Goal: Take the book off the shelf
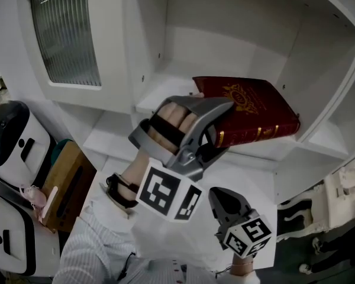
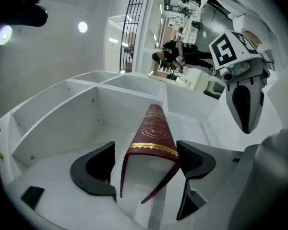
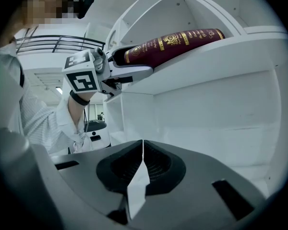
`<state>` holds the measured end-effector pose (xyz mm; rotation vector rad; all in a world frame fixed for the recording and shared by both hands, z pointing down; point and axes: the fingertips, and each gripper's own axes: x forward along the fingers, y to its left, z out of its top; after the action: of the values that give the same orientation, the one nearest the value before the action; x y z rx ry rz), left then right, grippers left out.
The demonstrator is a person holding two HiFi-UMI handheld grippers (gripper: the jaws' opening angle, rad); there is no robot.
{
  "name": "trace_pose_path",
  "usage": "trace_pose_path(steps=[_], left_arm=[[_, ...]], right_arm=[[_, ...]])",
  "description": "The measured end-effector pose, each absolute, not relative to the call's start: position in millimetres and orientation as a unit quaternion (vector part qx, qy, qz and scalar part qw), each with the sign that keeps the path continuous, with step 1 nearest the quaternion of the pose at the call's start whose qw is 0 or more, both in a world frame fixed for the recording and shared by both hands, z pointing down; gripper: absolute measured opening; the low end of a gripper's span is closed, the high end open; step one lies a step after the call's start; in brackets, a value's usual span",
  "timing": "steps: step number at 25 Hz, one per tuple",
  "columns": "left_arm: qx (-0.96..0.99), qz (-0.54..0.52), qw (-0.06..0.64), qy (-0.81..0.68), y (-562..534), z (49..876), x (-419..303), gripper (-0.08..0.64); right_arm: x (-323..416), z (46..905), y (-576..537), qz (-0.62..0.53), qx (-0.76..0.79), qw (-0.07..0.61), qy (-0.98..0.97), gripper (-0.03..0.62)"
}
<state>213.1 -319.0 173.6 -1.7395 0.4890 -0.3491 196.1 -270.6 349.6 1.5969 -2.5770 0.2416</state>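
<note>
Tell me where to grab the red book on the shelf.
Grip the book by its near end, coming level from the front of the shelf. It lies flat, end outward; the left gripper has open fingers astride its covers.

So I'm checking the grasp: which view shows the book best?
The left gripper view: the book sits end-on between the open jaws of the left hand-held gripper. The head view shows its red cover, near end hidden behind that gripper. The right gripper view shows just its spine, from below.
</note>
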Motion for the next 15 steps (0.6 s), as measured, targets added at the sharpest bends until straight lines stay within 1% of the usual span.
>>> trace_pose_path(steps=[12, 15], left_arm=[[-0.743, -0.148, 0.623, 0.194, -317.3, 176.3, 225.1, 0.382], [-0.729, -0.151, 0.636, 0.204, -319.2, 174.0, 223.5, 0.279]], right_arm=[[198.4, 358.1, -271.4, 0.09, 0.526, 0.059, -0.844, 0.017], [198.4, 360.3, -270.6, 0.092, 0.526, 0.063, -0.843, 0.017]])
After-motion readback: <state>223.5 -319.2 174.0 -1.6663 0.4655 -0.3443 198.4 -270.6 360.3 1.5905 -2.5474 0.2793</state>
